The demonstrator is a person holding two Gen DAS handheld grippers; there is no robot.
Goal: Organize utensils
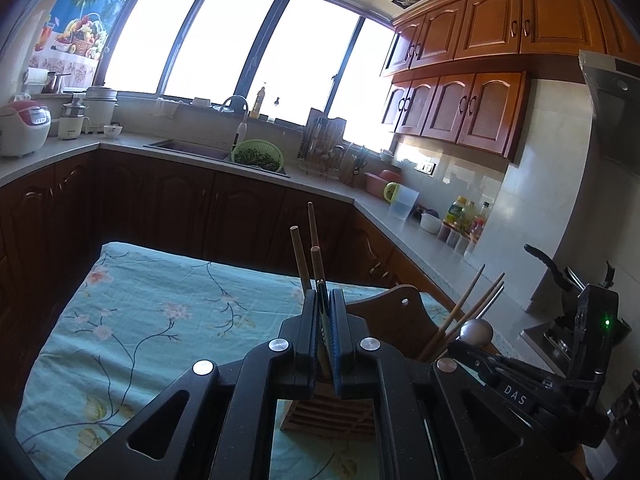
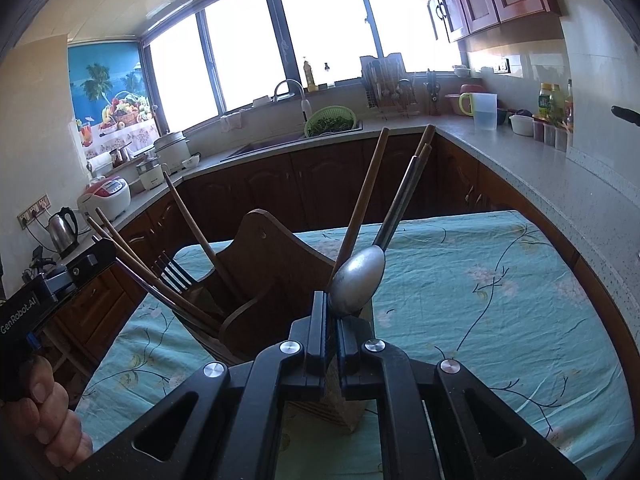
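Observation:
A wooden utensil holder point(image 2: 264, 252) with a tall back stands on the teal floral cloth. My left gripper point(image 1: 324, 294) is shut on a chopstick point(image 1: 317, 264); two more chopsticks rise just beyond its fingertips, and their lower ends are hidden behind its body. In the right wrist view the left gripper point(image 2: 100, 254) reaches in from the left beside a fork point(image 2: 172, 272) that stands tines up. My right gripper point(image 2: 333, 306) is shut on the neck of a metal spoon point(image 2: 356, 282), bowl up, over the holder's right compartment, where several chopsticks point(image 2: 362, 208) lean. The spoon's handle is hidden.
The table point(image 1: 160, 320) sits inside an L-shaped kitchen counter point(image 2: 540, 168) with dark cabinets. A sink holds a green colander point(image 1: 258, 154). A kettle point(image 2: 64, 228), rice cooker point(image 2: 106, 196) and bottles point(image 2: 550, 100) line the counter. A person's hand point(image 2: 48, 416) grips the left tool.

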